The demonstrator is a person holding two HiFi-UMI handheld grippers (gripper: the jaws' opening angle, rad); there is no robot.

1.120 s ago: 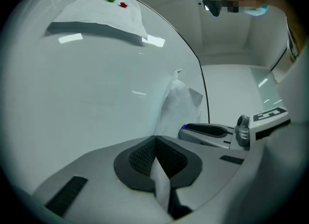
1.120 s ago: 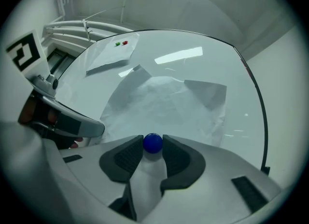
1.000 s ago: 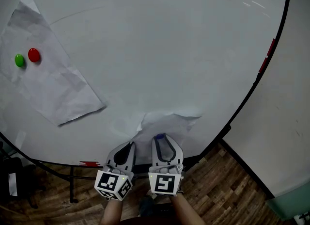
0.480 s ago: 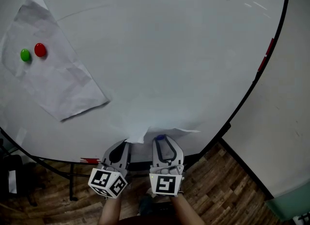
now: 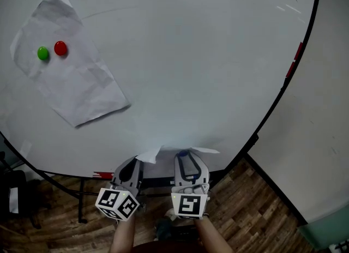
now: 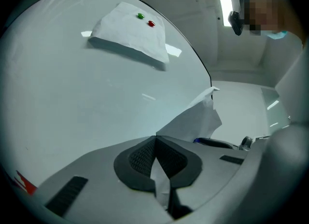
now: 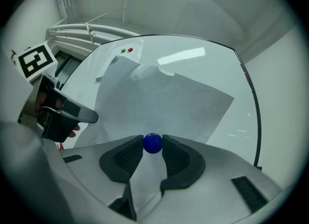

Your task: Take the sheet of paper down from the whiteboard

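Observation:
A loose white sheet of paper (image 7: 161,105) hangs off the whiteboard (image 5: 191,61) at its lower edge, seen almost edge-on in the head view (image 5: 149,154). My left gripper (image 5: 136,162) is shut on one corner of it (image 6: 190,119); the paper runs down between the closed jaws (image 6: 155,138). Just to its right, my right gripper (image 5: 183,155) is shut on a blue round magnet (image 7: 153,143), with the sheet spread flat beyond it. The two grippers sit side by side, a little apart.
A second, creased sheet (image 5: 68,77) stays on the board at upper left under a green magnet (image 5: 42,53) and a red magnet (image 5: 60,47). The board's dark rim (image 5: 272,110) curves down the right side. Wooden floor (image 5: 256,203) and the stand's legs (image 5: 82,205) lie below.
Both grippers have drawn back toward the board's lower edge. The crumpled sheet has lifted away from the board and now spreads flatter. The blue magnet stays in the right jaws.

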